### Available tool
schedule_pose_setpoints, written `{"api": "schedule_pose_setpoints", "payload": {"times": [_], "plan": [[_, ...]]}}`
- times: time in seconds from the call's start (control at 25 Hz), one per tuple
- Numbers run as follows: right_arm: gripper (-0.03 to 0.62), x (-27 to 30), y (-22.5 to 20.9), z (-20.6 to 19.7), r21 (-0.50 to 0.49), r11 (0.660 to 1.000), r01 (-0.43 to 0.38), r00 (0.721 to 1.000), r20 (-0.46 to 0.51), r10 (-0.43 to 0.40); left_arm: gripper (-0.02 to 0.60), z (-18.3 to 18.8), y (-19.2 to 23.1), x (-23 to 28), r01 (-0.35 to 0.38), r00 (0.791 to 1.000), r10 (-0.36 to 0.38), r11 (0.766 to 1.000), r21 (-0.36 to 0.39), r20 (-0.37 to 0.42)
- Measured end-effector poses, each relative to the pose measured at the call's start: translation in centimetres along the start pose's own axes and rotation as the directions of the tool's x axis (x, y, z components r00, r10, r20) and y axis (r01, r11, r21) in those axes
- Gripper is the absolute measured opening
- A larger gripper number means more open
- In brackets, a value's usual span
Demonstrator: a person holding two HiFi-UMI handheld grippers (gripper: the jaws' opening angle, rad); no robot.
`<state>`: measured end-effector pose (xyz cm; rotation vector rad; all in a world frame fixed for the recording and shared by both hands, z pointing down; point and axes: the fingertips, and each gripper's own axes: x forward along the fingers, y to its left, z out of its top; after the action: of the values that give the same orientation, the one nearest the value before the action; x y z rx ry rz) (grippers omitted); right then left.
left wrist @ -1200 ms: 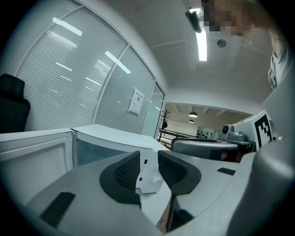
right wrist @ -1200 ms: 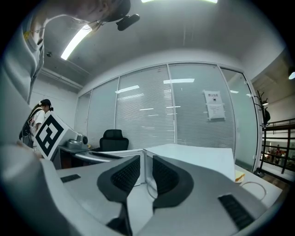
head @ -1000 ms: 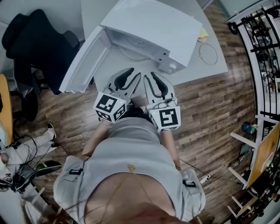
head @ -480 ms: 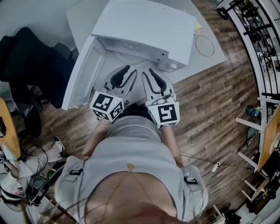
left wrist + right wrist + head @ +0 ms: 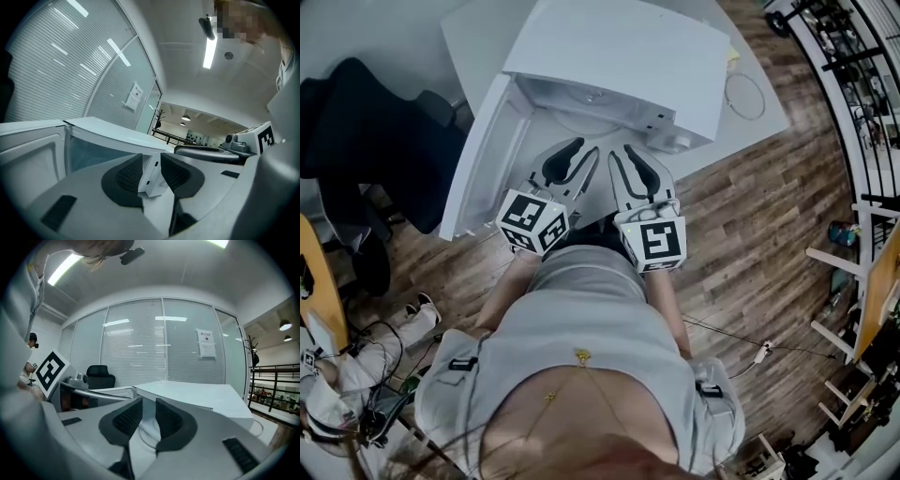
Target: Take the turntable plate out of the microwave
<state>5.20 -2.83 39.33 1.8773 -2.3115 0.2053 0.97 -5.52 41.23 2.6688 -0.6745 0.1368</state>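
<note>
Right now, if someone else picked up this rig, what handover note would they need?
Left hand-held gripper: jaws slightly apart, empty, in front of the open microwave.
Right hand-held gripper: the same, beside it, empty.
Things: the microwave stands on the white table, with its door swung open on the left in the head view. The turntable plate lies inside the cavity.
Done: door open.
Left: reach in, grip the plate and bring it out.

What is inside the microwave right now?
The microwave has its door open, and a clear glass turntable plate lies on the cavity floor. Nothing else shows there, but the microwave's own top covers the deeper part of the cavity.
</note>
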Motion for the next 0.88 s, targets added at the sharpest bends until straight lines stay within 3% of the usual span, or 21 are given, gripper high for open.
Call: {"api": "schedule_pose_setpoints", "payload": {"times": [0.44, 0.88], "plan": [[0.086, 2.4, -0.9, -2.1, 0.019, 0.999, -0.027, 0.998, -0.053, 0.028, 0.138, -0.8, 2.4, 1.8, -0.042, 0.999, 0.042, 0.999, -0.024, -0.015], [0.086, 5.5, -1.7, -5.4, 0.035, 0.997, -0.067, 0.988, -0.136, 0.071, 0.139, -4.7, 5.9, 4.3, -0.100, 0.992, 0.089, 0.987, -0.129, -0.090]]}}
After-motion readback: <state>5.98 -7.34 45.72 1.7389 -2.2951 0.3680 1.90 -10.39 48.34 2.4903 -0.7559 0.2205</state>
